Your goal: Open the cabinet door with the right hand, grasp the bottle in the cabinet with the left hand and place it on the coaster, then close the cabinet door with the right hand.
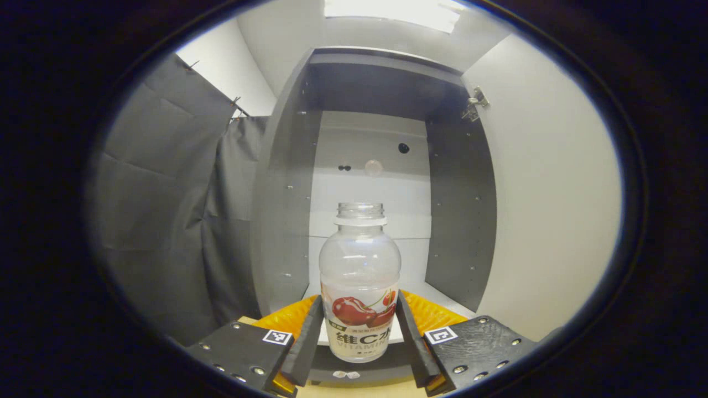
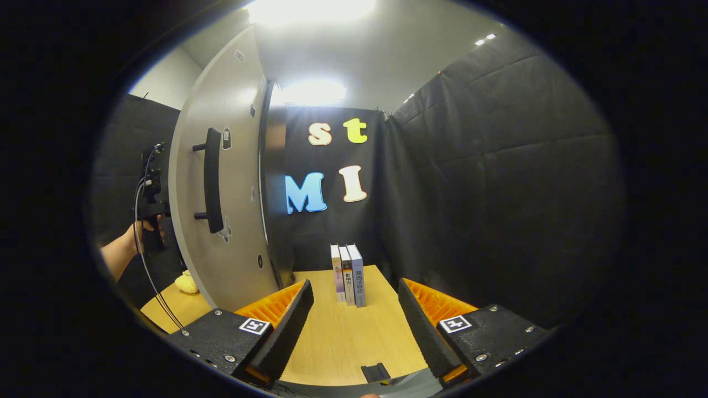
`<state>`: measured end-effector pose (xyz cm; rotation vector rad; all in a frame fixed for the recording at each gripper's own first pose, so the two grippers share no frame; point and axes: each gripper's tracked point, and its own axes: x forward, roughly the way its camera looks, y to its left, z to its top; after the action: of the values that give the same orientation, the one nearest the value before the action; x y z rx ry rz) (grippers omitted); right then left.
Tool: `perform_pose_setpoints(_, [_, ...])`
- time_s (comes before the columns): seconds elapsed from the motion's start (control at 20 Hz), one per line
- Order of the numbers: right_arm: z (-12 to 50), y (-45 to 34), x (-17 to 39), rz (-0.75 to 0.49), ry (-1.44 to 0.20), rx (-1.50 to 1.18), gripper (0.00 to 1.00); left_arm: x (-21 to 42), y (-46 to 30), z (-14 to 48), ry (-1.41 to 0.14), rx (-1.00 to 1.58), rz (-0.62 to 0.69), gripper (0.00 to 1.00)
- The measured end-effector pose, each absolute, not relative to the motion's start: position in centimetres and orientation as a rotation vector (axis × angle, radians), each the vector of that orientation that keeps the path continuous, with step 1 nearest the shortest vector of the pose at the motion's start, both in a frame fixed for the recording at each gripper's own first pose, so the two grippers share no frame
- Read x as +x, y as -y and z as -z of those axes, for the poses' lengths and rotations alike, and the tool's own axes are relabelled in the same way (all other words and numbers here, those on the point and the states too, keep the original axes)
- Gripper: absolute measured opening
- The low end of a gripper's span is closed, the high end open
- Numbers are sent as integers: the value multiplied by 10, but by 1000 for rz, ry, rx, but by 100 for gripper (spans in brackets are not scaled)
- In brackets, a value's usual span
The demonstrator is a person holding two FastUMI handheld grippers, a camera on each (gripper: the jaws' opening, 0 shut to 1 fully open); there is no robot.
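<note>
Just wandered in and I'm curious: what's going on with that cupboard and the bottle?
A person holds a gripper in each hand. The left gripper has its jaws on either side of the uncapped bottle before the cabinet, whose door stands open. The right gripper hangs open over the wooden table, near three books.

Bottle [image 1: 359, 282] label reads "維C水" and "VITAMIN".
</note>
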<state>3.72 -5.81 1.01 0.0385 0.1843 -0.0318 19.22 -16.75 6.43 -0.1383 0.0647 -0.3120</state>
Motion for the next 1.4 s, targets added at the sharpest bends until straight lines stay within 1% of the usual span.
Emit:
perform_pose_setpoints(0.15, [-9,55,39,6,-177,42,94,167,149,-61,-67,-132,289,71])
perform_pose_setpoints(0.2, [-9,53,39,-4,-176,43,95,157,145,-60,-69,-138,282,77])
perform_pose_setpoints(0.25, [-8,52,40,-12,-175,42,95,147,140,-58,-71,-145,278,65])
perform_pose_setpoints(0.65, [-1,35,56,-72,-162,41,95,72,105,-33,-49,-153,232,65])
perform_pose_setpoints(0.95, [6,32,67,-75,-165,71,95,25,100,10,-72,-124,242,65])
perform_pose_setpoints(1.05, [7,30,70,-73,-168,84,95,9,104,26,-84,-117,249,77])
perform_pose_setpoints(1.1, [7,29,71,-72,-169,84,95,2,103,36,-97,-117,247,65])
perform_pose_setpoints(1.15, [7,29,71,-71,-170,83,95,-8,102,45,-111,-120,244,65])
perform_pose_setpoints(1.25, [8,27,72,-73,-170,77,95,-22,100,62,-132,-124,236,71])
perform_pose_setpoints(1.4, [7,23,73,-79,-171,68,95,-44,98,88,-157,-132,241,71])
